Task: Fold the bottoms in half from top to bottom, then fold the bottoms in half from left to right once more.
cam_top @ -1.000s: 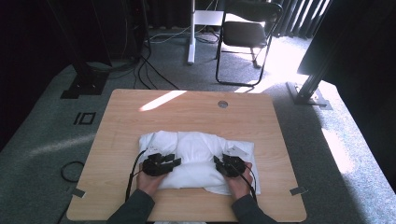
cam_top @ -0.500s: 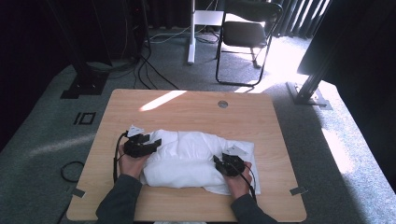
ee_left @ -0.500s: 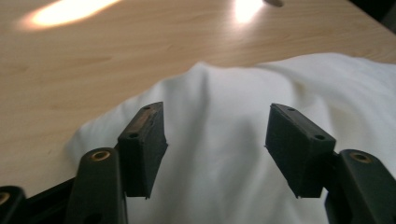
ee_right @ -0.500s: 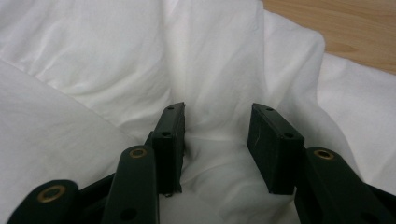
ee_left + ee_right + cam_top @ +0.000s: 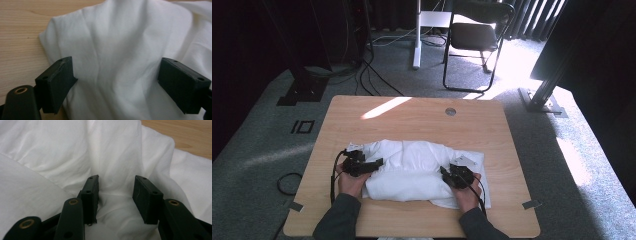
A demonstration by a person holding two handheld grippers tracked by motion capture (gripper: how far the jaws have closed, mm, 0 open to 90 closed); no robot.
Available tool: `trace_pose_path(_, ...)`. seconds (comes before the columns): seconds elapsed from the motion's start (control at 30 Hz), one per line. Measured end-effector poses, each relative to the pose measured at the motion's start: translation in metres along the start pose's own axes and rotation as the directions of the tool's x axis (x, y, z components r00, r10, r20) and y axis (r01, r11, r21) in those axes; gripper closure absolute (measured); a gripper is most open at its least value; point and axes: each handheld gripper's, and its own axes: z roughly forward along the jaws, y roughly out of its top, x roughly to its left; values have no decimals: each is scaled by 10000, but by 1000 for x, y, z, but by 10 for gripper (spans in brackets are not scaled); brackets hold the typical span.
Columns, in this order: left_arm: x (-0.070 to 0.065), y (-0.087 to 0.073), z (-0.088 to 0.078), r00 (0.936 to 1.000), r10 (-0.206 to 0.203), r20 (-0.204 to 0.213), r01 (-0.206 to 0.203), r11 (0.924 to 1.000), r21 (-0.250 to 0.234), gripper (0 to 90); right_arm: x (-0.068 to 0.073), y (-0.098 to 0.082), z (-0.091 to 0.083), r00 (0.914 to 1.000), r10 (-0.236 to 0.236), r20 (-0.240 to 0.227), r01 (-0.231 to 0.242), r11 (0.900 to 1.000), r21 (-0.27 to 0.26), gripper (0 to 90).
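High view: folding chair (image 5: 479, 35) and cables (image 5: 372, 60) beyond the wooden table (image 5: 412, 115).

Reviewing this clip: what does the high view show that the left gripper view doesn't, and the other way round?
High view alone: the whole wooden table, both hands, the right gripper at the white cloth's right end, the left gripper at its left end, a folding chair behind and the carpeted floor.
Left gripper view alone: the jaws standing wide apart over the cloth, and its creases close up.
Both: the white cloth lying on the wooden table, and the left gripper.
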Motion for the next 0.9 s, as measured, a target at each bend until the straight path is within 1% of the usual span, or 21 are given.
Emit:
trace_pose_path(0.07, 2, -2, 3, 9998, -28, -174, 30, 9999, 143, 99, 0, 0, 0, 10000, -10, 1, 10, 10000, 5, 552)
trace_pose_path(0.1, 2, -3, 4, 9998, -70, -171, 73, 9998, 175, 92, 0, 0, 0, 10000, -4, -2, 4, 10000, 3, 552)
trace_pose_path(0.13, 3, -4, 3, 9997, -113, -216, 116, 9999, 96, 79, 0, 0, 0, 10000, -4, -6, 4, 10000, 11, 552)
trace_pose_path(0.23, 4, -6, 2, 9990, -132, -438, 136, 9999, 75, 52, 0, 1, 0, 10000, 28, -6, -28, 10000, 43, 549)
trace_pose_path(0.27, 4, -6, 2, 9990, -132, -438, 136, 9999, 75, 37, 0, 1, 1, 10000, 23, -2, -23, 10000, 56, 548)
trace_pose_path(0.3, 7, -8, -2, 9980, -328, -545, 331, 9994, 36, 33, 0, 2, 1, 10000, 59, 22, -59, 9999, 100, 547)
trace_pose_path(0.33, 8, -9, -3, 9976, -385, -576, 388, 9992, 35, 29, 0, 2, 2, 10000, 53, 41, -53, 9999, 111, 547)
trace_pose_path(0.47, 9, -13, -8, 9964, -449, -724, 453, 9990, 41, 28, 0, 3, 3, 10000, 64, 43, -64, 9999, 95, 546)
trace_pose_path(0.53, 8, -15, -10, 9970, -424, -642, 428, 9991, 43, 28, 0, 4, 4, 10000, 66, 26, -66, 9999, 108, 545)
trace_pose_path(0.6, 6, -18, -12, 9987, -283, -415, 288, 9995, 113, 29, 0, 4, 4, 10000, 75, 37, -76, 9999, 105, 545)
trace_pose_path(0.63, 5, -19, -12, 9992, -297, -280, 299, 9995, 87, 30, 0, 4, 4, 10000, 79, 41, -79, 9999, 97, 545)
trace_pose_path(0.67, 4, -20, -12, 9994, -341, -55, 341, 9994, 26, 33, 1, 4, 4, 9999, 93, 47, -93, 9999, 99, 544)
trace_pose_path(0.73, 2, -22, -13, 9993, -248, 276, 246, 9997, 76, 45, 1, 5, 5, 9999, 74, 70, -75, 9999, 115, 543)
trace_pose_path(0.77, 0, -22, -14, 9986, -190, 490, 184, 9997, 137, 58, 1, 5, 6, 9999, 78, 86, -79, 9999, 104, 543)
trace_pose_path(0.8, -2, -23, -14, 9972, -23, 742, 7, 9997, 225, 86, 1, 5, 6, 9999, 88, 106, -89, 9999, 102, 543)
trace_pose_path(0.83, -5, -24, -15, 9981, 65, 612, -81, 9996, 262, 136, 2, 6, 6, 9999, 91, 116, -92, 9999, 90, 542)
trace_pose_path(0.9, -10, -25, -17, 9992, 196, 345, -209, 9991, 362, 206, 2, 6, 7, 9999, 114, 109, -115, 9999, 88, 542)
